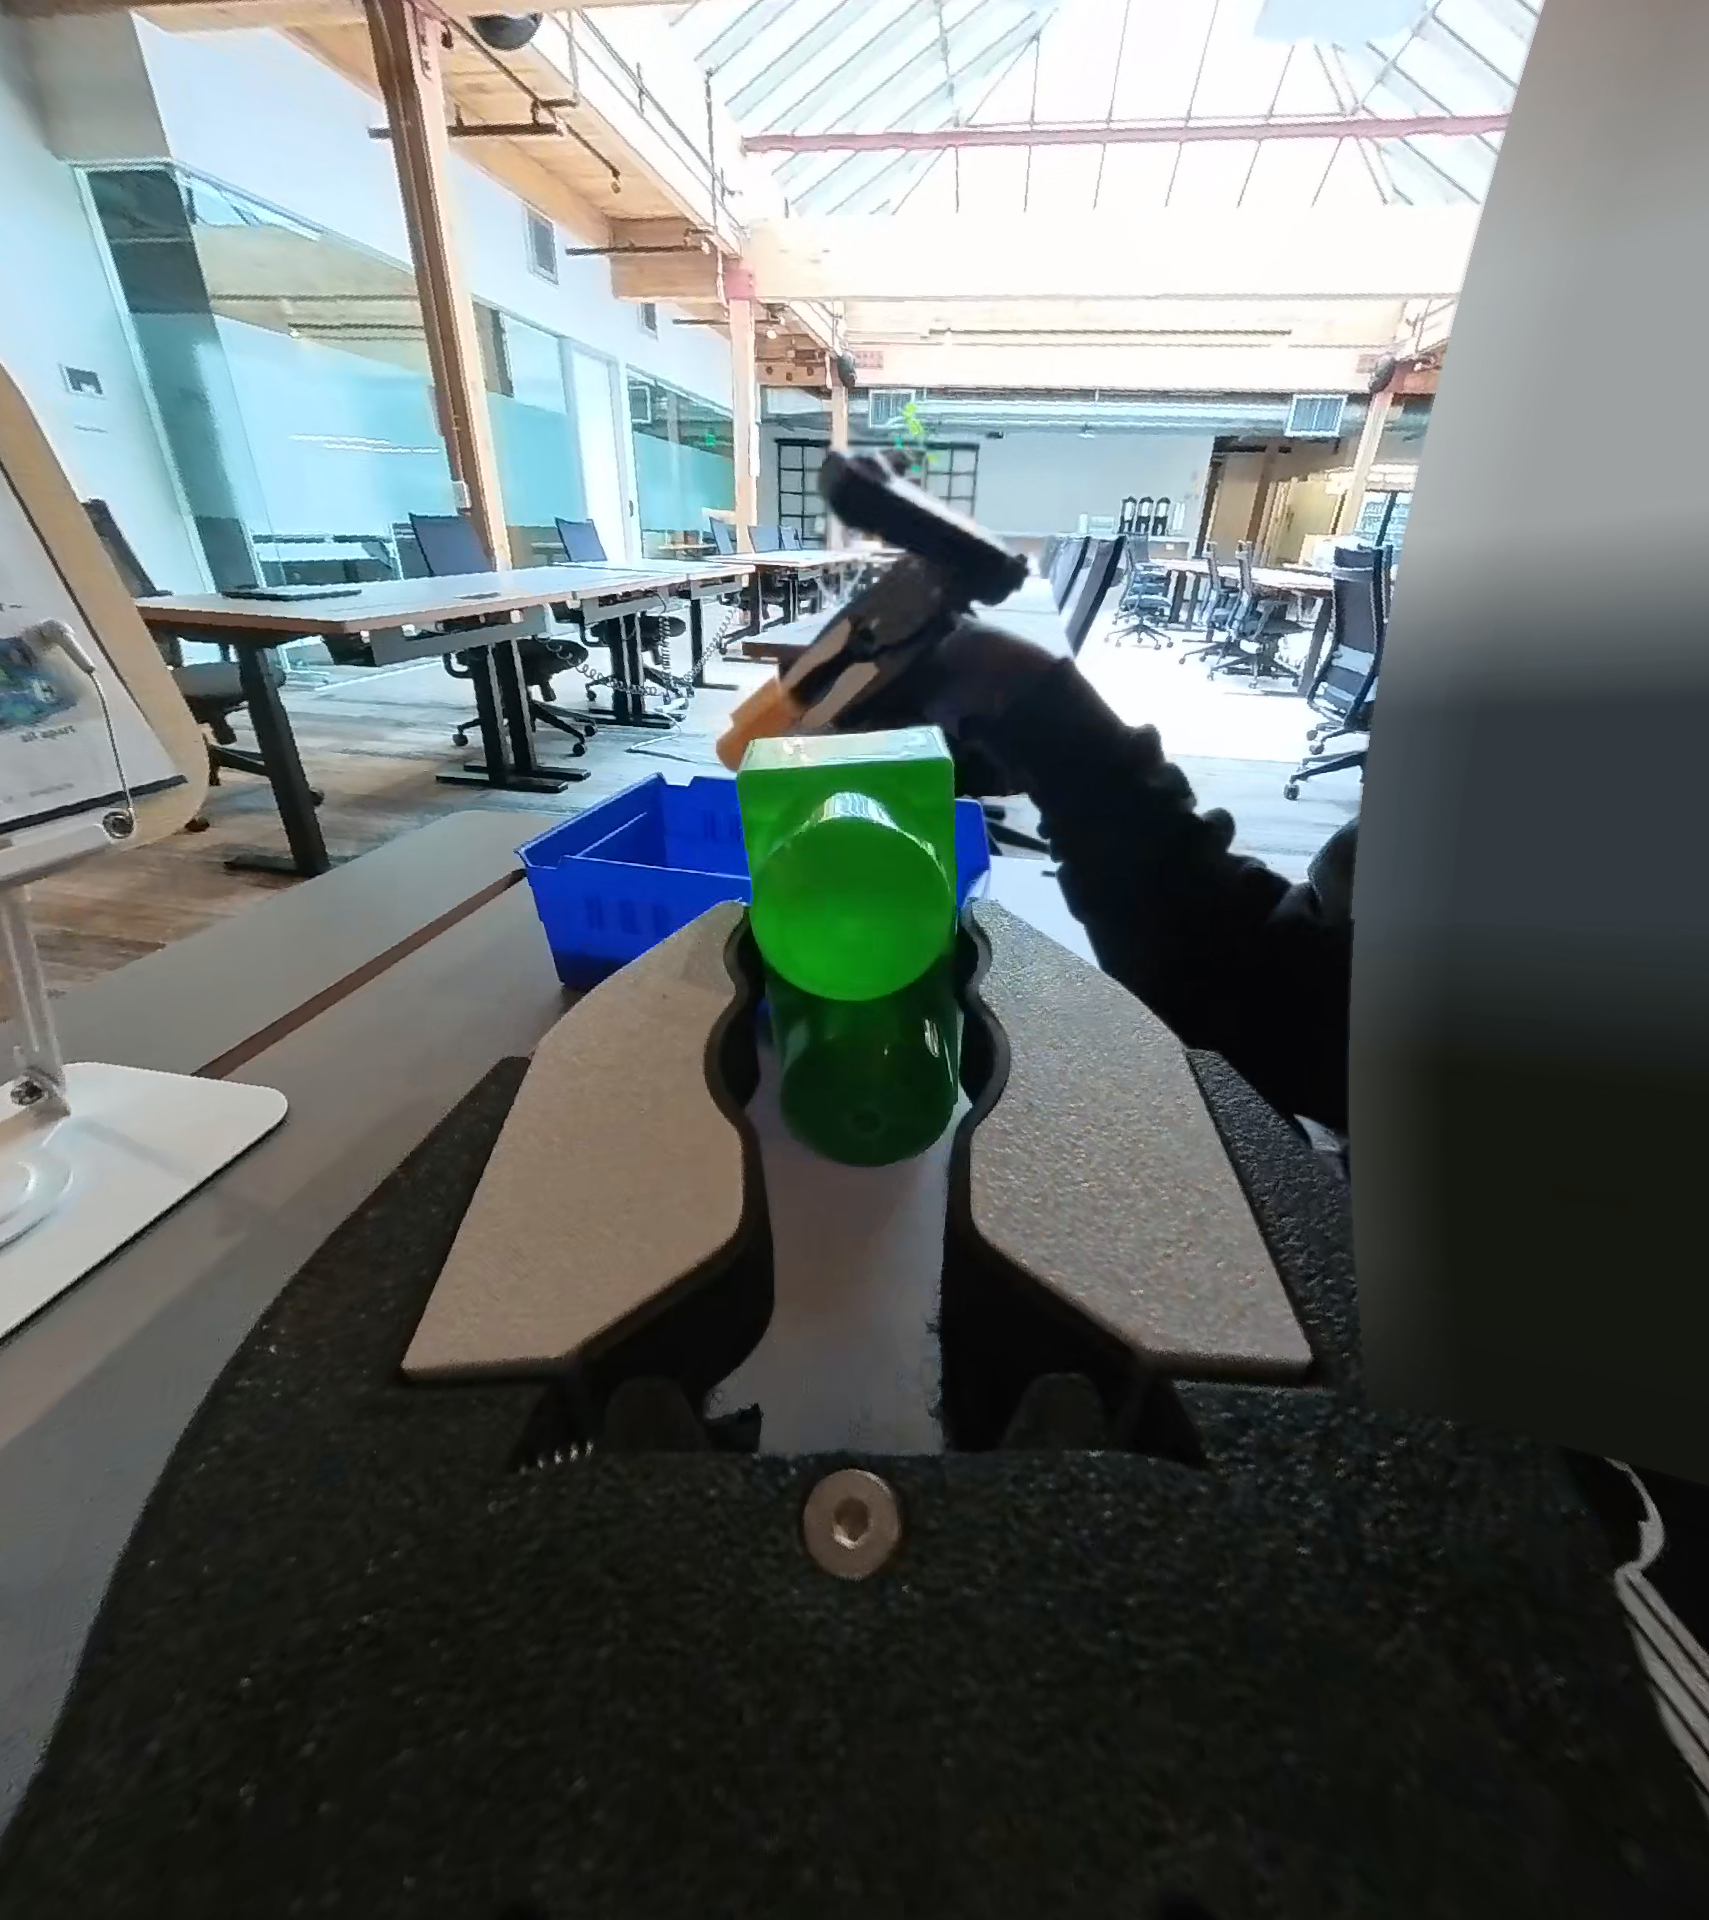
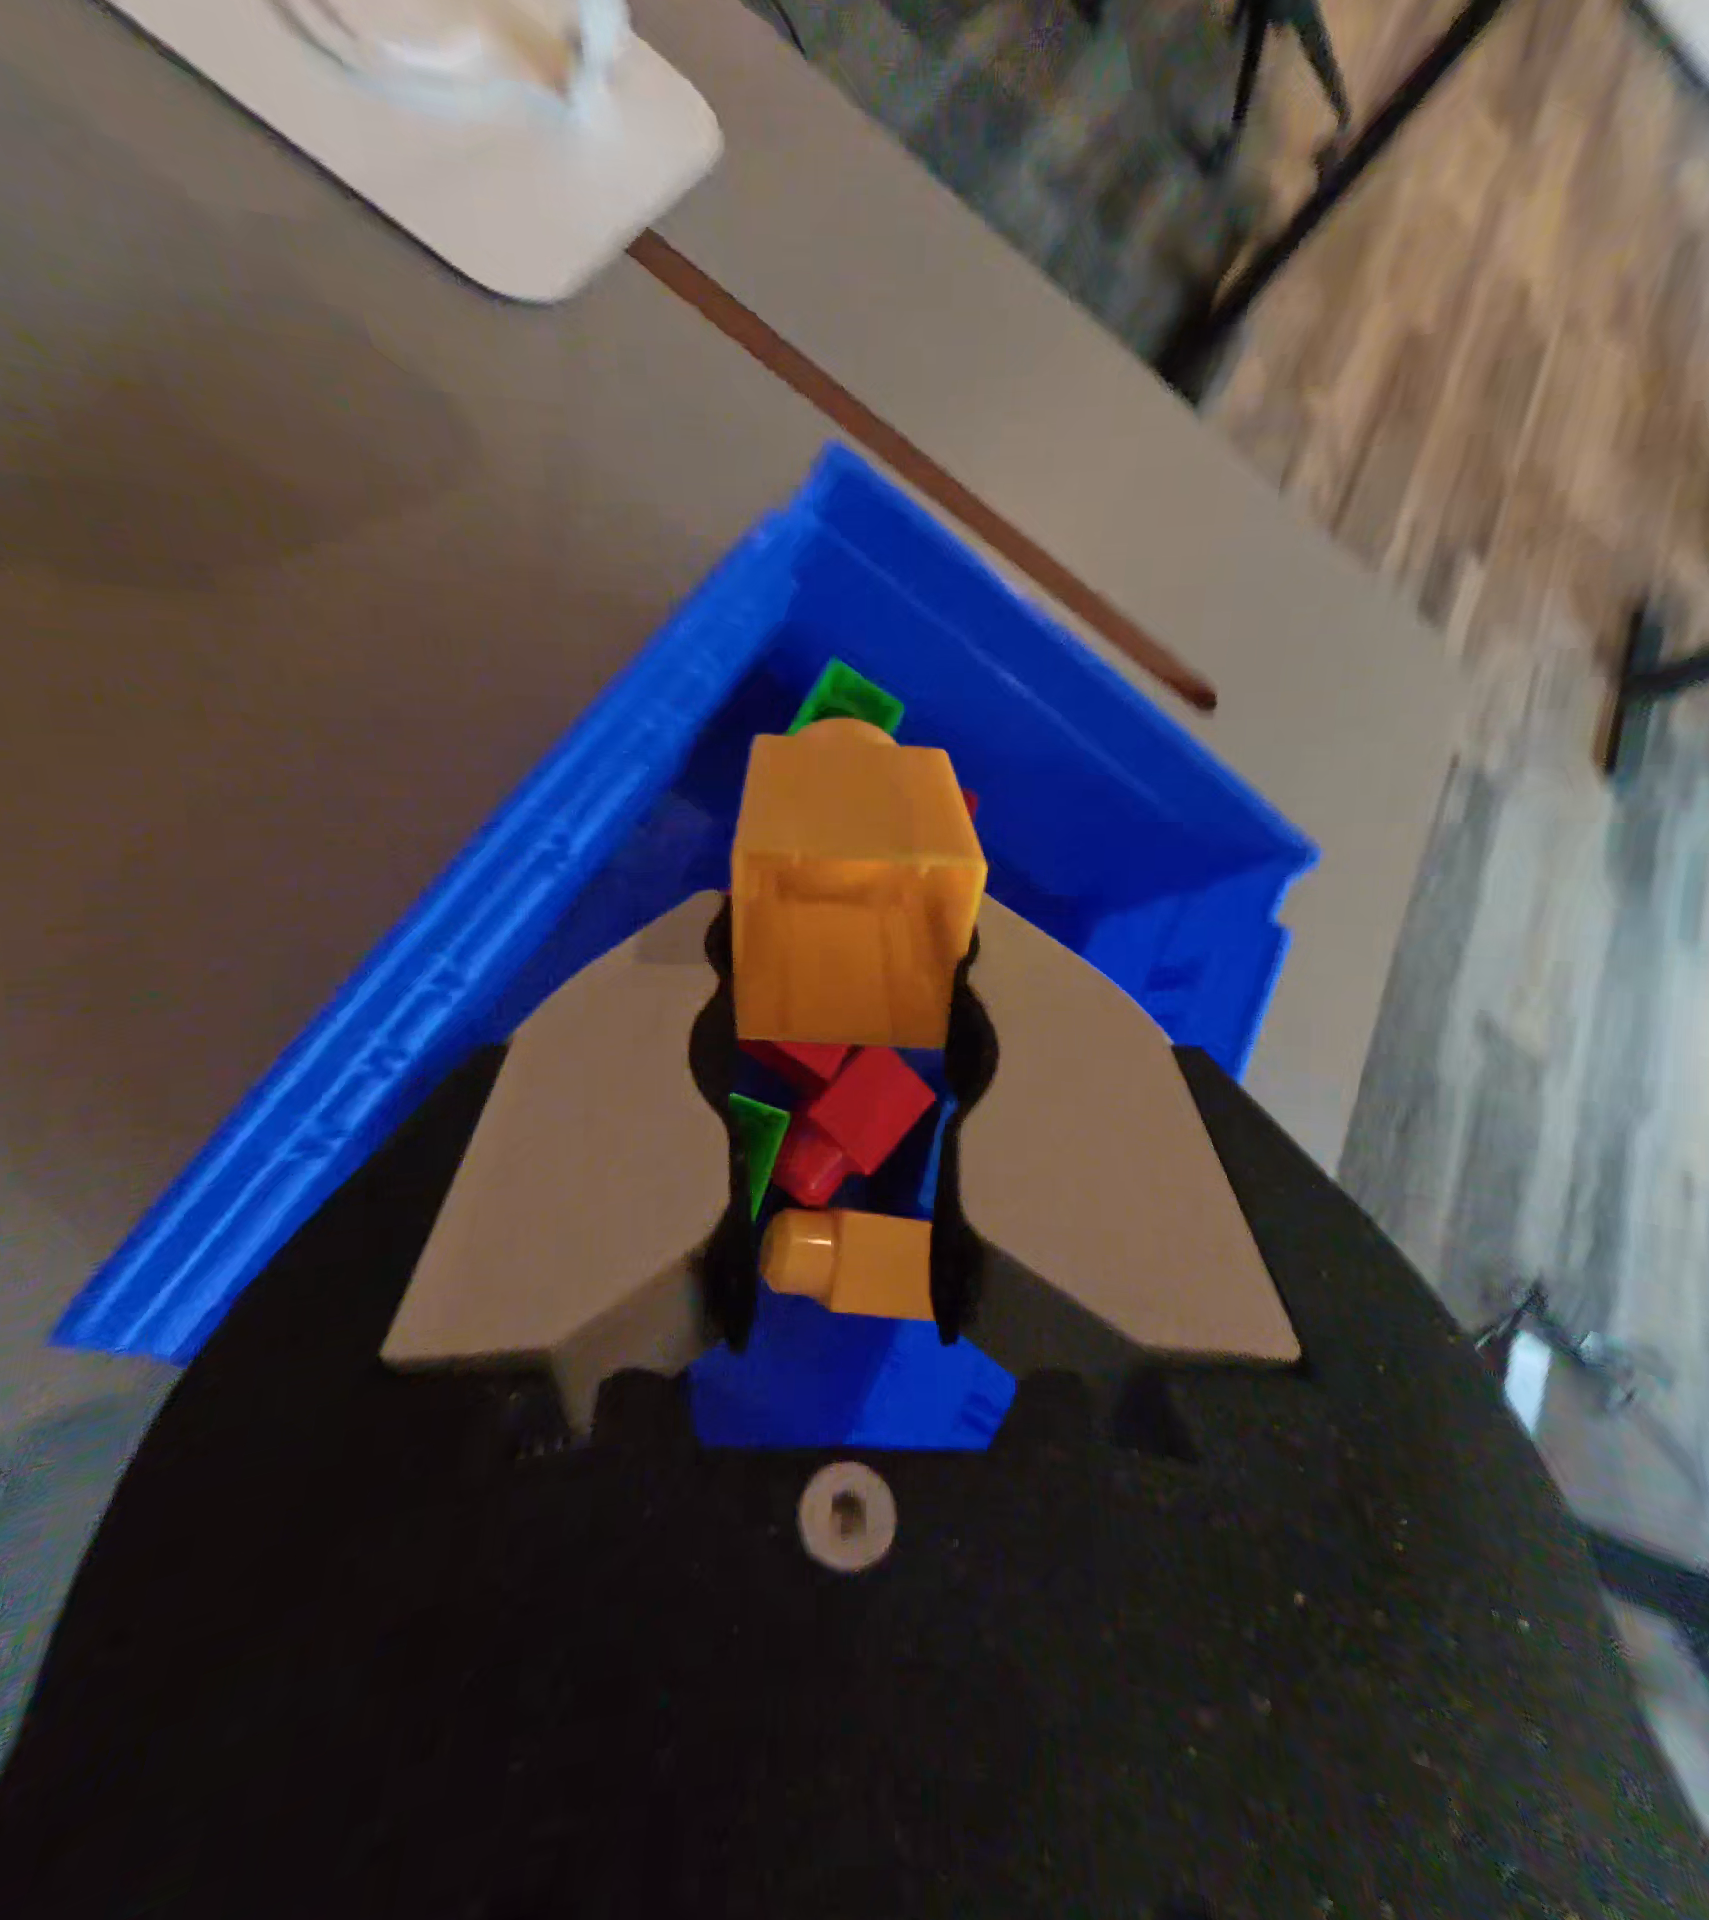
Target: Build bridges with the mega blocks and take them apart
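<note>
I have a glossy green hollow plastic block [image 1: 850, 894] pinched in my left gripper [image 1: 855, 997], its jaws closed on the block's flat sides while the round studs face back toward the camera; it sits just this side of the blue plastic bin [image 1: 621, 883], raised above the grey tabletop [image 1: 341, 1029]. I judge these blocks light, rigid and slick, so the flat side walls are the place to squeeze, not the rounded studs, which would likely roll out of the pads. My right gripper [image 2: 850, 977] is clamped on an orange plastic block [image 2: 855, 904] the same way, held directly over the bin's interior, above the loose red blocks [image 2: 865, 1112], green blocks [image 2: 850, 698] and another orange block [image 2: 855, 1262] lying inside it. A white stand base [image 2: 476, 135] rests well beyond the bin's far corner
</note>
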